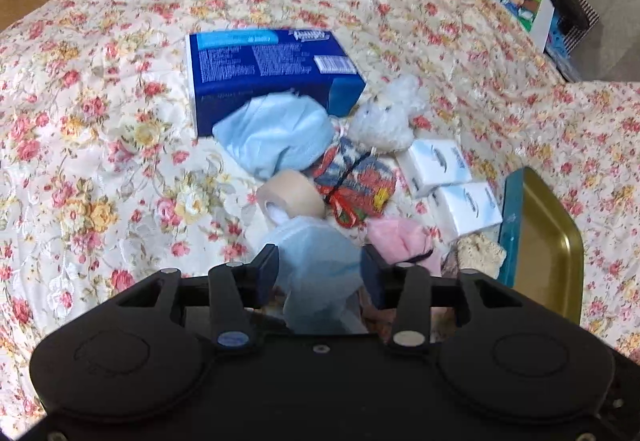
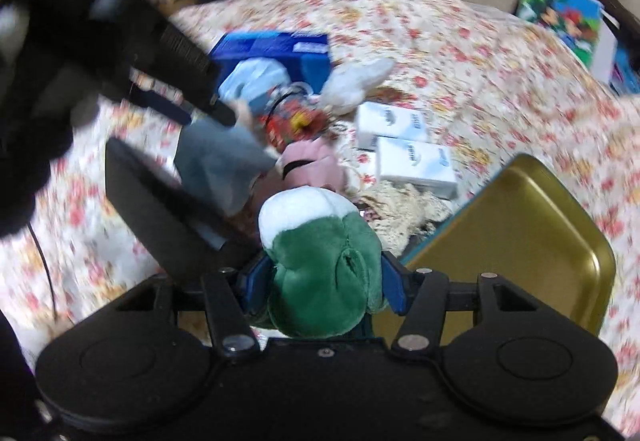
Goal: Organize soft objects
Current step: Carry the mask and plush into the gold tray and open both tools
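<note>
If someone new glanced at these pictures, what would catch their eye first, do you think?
Probably the green and white plush toy squeezed in the right gripper, beside the gold tray. Next, the pale blue face mask between the left gripper fingers, and the big blue tissue box behind the jumble on the floral bedspread.

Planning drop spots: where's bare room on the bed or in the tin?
Free: the gold tin tray interior, and open quilt left of the blue tissue box. Crowded: the pile from box to the white tissue packs, hemmed against the tray's edge.
</note>
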A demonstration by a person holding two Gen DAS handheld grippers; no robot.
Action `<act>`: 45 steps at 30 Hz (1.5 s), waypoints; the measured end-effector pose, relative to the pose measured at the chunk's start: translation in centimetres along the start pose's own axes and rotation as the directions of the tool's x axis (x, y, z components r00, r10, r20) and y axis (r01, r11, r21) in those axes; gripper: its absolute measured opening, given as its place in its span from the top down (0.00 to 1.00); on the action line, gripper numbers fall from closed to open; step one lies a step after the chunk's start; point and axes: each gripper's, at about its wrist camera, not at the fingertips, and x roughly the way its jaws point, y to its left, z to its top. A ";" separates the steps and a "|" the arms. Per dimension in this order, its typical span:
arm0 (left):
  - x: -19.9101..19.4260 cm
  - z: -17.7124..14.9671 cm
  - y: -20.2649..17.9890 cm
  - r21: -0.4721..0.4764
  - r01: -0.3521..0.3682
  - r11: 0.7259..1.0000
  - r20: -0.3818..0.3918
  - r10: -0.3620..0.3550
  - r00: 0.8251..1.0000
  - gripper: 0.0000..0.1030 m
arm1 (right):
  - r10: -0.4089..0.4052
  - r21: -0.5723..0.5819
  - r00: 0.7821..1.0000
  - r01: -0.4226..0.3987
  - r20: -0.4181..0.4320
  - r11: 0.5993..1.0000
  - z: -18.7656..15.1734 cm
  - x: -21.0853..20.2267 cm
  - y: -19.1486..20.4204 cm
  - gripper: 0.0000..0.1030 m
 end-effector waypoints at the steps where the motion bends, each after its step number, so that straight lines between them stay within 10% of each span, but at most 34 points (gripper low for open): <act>1: 0.1 -0.1 0.0 -0.002 0.001 1.000 -0.005 -0.001 1.000 0.46 | 0.000 0.020 1.000 0.000 0.005 1.000 0.0 -0.4 -0.3 0.46; 8: 0.5 -0.8 -1.1 0.048 -0.053 0.997 -0.012 0.053 0.999 0.15 | -0.019 0.163 1.000 0.016 0.019 0.986 -0.9 -3.0 -1.9 0.45; 13: 2.5 -1.4 -2.0 0.092 -0.087 0.992 -0.062 0.093 0.994 0.16 | -0.059 0.257 0.998 0.059 -0.010 0.965 -2.1 -4.0 -2.3 0.45; 16: 3.5 -1.7 -2.4 0.113 -0.110 0.987 -0.082 0.120 0.989 0.23 | -0.060 0.329 0.998 0.063 -0.019 0.942 -3.0 -4.6 -2.8 0.45; 21: 4.4 -2.5 -3.1 0.157 -0.115 0.981 -0.112 0.133 0.985 0.69 | -0.076 0.379 0.997 0.080 -0.027 0.922 -4.4 -5.2 -3.6 0.45; 45: -3.6 -8.8 -12.9 0.342 -0.258 0.904 0.122 0.230 0.966 0.72 | -0.119 0.473 0.993 0.091 0.028 0.876 -8.5 -8.3 -8.7 0.43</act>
